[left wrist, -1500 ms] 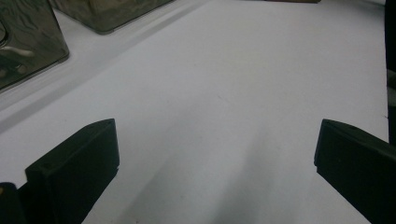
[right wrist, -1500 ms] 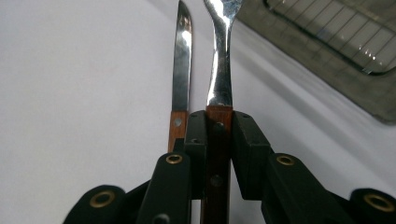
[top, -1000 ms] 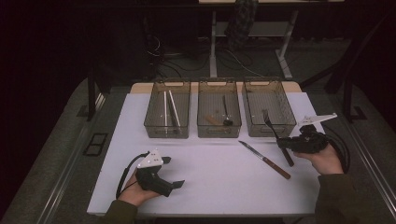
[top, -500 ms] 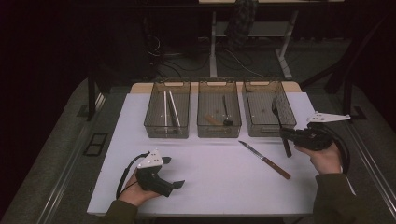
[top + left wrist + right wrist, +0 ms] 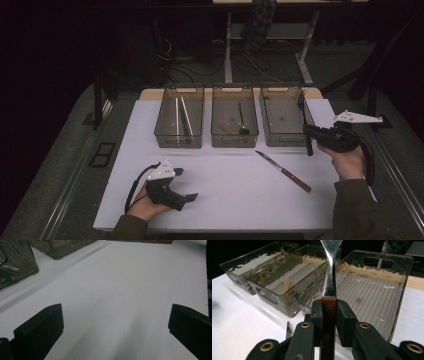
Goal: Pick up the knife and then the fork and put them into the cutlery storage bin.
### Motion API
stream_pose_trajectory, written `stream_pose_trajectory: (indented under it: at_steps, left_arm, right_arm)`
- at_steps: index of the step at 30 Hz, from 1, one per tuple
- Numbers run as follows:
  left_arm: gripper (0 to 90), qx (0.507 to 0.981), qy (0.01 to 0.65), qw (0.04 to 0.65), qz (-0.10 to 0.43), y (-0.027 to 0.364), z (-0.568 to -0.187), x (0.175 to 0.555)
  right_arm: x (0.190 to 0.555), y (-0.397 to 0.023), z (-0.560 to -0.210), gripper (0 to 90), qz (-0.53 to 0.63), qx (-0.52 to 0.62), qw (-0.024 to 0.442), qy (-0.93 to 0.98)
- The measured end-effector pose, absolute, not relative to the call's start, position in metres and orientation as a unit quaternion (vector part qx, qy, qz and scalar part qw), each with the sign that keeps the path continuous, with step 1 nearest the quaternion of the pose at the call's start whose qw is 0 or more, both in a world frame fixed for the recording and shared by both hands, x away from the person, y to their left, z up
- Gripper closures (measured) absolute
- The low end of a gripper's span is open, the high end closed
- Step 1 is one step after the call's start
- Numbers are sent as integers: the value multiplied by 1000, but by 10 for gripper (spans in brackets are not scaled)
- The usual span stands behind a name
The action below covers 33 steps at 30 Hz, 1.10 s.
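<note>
This looks like a lab or recording studio rather than a home. A white counter [image 5: 220, 200] stands alone on grey carpet, lit brightly while the room around it is dark. At the top of the frame, loose cables [image 5: 200, 60] lie on the floor beneath the metal legs of another table [image 5: 300, 65]. Three identical clear bins [image 5: 234, 122] sit in a tidy row across the counter's far edge.
</note>
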State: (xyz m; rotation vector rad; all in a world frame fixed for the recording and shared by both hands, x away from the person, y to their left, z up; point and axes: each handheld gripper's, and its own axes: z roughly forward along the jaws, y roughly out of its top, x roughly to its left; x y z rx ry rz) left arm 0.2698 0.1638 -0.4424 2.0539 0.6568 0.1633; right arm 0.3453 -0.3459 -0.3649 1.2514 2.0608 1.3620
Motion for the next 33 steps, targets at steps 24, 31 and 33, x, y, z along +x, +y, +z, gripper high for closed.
stream_pose_trajectory:
  at_steps: [24,31,33]
  left_arm:
    - [0,836,266,477,61,163,-442,269]
    - [0,833,266,481,59,165,-441,269]
    - [0,834,265,481,58,165,-441,269]
  right_arm:
    - [421,-318,-337,769,441,489,240,713]
    - [441,-314,-363,769,407,516,231,717]
    - [444,-312,-372,769,396,521,225,722]
